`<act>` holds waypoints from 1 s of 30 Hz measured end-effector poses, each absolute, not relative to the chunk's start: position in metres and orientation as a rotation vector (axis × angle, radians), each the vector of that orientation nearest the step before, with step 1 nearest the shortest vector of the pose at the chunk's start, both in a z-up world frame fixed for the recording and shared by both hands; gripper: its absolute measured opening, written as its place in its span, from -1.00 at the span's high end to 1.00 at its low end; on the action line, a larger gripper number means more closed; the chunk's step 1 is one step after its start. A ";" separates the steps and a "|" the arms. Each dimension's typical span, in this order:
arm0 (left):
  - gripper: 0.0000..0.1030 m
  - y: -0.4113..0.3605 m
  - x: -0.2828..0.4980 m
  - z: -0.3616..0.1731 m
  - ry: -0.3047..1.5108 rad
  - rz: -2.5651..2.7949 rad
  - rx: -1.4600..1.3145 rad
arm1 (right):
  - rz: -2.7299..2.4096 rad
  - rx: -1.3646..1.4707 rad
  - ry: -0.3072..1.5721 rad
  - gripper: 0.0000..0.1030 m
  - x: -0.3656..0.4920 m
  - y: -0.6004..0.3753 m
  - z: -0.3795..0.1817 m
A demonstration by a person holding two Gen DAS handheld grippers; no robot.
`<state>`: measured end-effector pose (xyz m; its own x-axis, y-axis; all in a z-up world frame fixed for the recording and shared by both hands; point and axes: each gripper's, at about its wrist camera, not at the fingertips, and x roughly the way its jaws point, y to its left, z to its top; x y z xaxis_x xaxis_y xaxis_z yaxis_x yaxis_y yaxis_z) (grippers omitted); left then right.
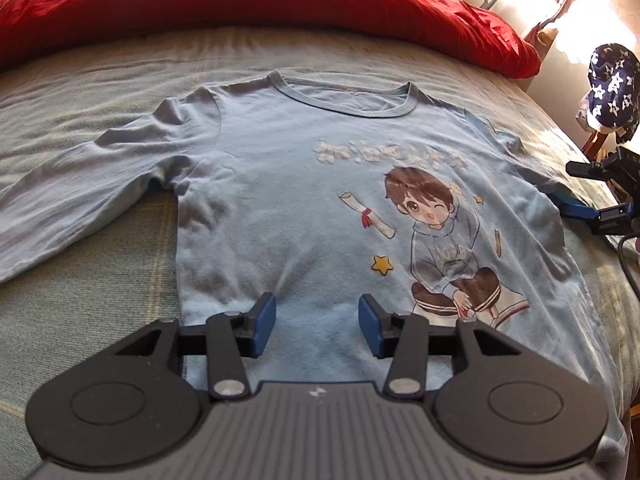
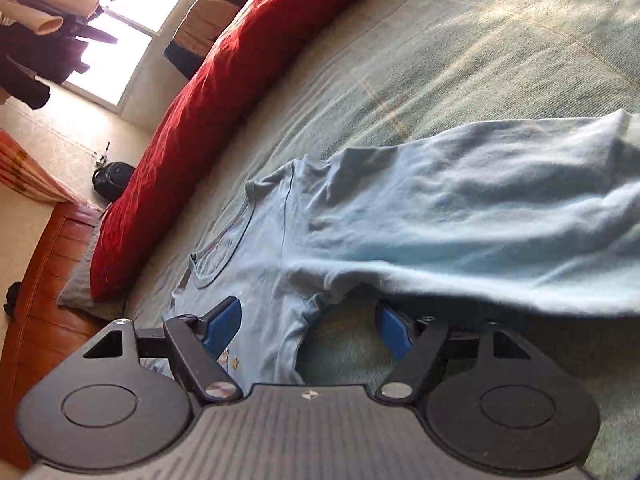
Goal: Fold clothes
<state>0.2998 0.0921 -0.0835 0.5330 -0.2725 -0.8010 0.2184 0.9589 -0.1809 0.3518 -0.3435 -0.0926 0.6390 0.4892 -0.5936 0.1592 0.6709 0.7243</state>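
Observation:
A light blue long-sleeved shirt point(image 1: 300, 200) lies front up on the bed, collar point(image 1: 344, 100) at the far end and a cartoon print point(image 1: 440, 232) on its right half. One sleeve point(image 1: 80, 184) stretches out to the left. My left gripper point(image 1: 318, 316) hovers open over the shirt's lower middle, nothing between its blue pads. In the right wrist view my right gripper point(image 2: 308, 320) stands open at the armpit. One pad point(image 2: 222, 326) is over the shirt body, the other sits under the edge of the draped sleeve point(image 2: 460, 208). The left wrist view shows the right gripper point(image 1: 592, 208) at the shirt's right edge.
A red quilt point(image 1: 280, 4) is bunched along the far side of the bed. The grey-green checked sheet point(image 1: 80, 300) covers the bed around the shirt. A dark star-patterned cloth point(image 1: 612, 84) sits off the right edge. A wooden bed frame point(image 2: 52, 280) and a bright window point(image 2: 120, 40) lie beyond.

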 end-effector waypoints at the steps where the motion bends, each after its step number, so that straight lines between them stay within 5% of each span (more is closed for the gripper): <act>1: 0.10 0.090 0.301 -0.078 0.948 -0.299 -0.057 | 0.246 0.790 0.887 -0.51 0.342 -0.339 -0.087; 11: -0.05 0.083 0.296 -0.092 1.014 -0.302 -0.095 | 0.381 0.585 0.915 -0.59 0.356 -0.281 -0.095; 30: -0.06 0.097 0.124 -0.054 0.924 -0.265 0.037 | 0.515 0.156 0.822 -0.65 0.195 -0.242 -0.024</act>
